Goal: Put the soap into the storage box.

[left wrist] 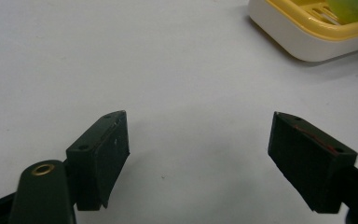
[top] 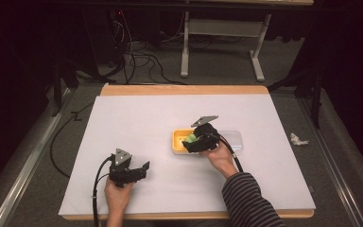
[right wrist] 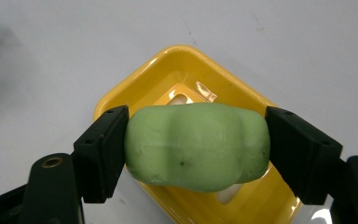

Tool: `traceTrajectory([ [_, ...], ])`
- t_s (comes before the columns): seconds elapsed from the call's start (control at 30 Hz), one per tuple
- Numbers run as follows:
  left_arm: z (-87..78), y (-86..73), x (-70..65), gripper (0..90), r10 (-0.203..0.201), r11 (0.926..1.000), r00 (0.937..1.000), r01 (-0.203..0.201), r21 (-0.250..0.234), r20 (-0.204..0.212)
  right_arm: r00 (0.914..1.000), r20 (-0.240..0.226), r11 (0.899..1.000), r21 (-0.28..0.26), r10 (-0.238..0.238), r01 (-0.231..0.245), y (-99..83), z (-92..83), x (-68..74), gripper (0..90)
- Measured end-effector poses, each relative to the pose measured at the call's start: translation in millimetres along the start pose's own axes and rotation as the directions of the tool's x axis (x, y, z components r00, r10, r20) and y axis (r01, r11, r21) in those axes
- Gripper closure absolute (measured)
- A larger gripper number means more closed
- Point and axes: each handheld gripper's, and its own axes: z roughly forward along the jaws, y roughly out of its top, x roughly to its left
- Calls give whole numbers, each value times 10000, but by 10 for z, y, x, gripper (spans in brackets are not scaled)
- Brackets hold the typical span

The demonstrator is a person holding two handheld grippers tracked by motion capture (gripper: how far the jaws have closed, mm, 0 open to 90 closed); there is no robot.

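Note:
A green bar of soap (right wrist: 196,147) is clamped between the jaws of my right gripper (right wrist: 196,149), just above a yellow soap dish (right wrist: 177,70). From above, that right gripper (top: 194,140) hangs over the yellow soap dish (top: 178,141) at mid-table, with the green bar of soap (top: 190,138) peeking out. My left gripper (top: 142,169) rests near the table's front left, jaws wide apart and nothing between them. Its own camera shows the left gripper (left wrist: 198,158) over bare white surface, with the soap dish (left wrist: 307,35) at the top right.
A clear plastic lid (top: 234,139) lies just right of the dish. The white table cover (top: 137,118) has free room to the left and back. A crumpled white scrap (top: 298,139) lies on the floor at the right. Cables (top: 142,59) and a table frame (top: 222,42) sit beyond.

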Motion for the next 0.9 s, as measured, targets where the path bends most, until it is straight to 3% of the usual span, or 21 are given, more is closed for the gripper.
traceTrajectory([
  [0.3,-1,0,-1,210,9,10000,10000,-9,12,-4,10000,-38,9996,268,0,2,-53,76,-52,256],
  [0.53,-1,0,0,210,27,10000,10000,-27,19,-15,9996,-78,9992,277,287,-285,-84,73,-108,254],
  [0.77,1,0,0,209,-8,10000,10000,8,1,-8,9998,191,9992,395,10,-18,-102,101,-135,251],
  [0.87,1,1,2,209,-10,10000,10000,10,16,-9,9992,58,9984,408,388,-390,-129,119,-178,250],
  [0.9,1,1,1,209,-30,10000,10000,30,9,-11,9995,79,9986,428,297,-300,-125,121,-181,250],
])
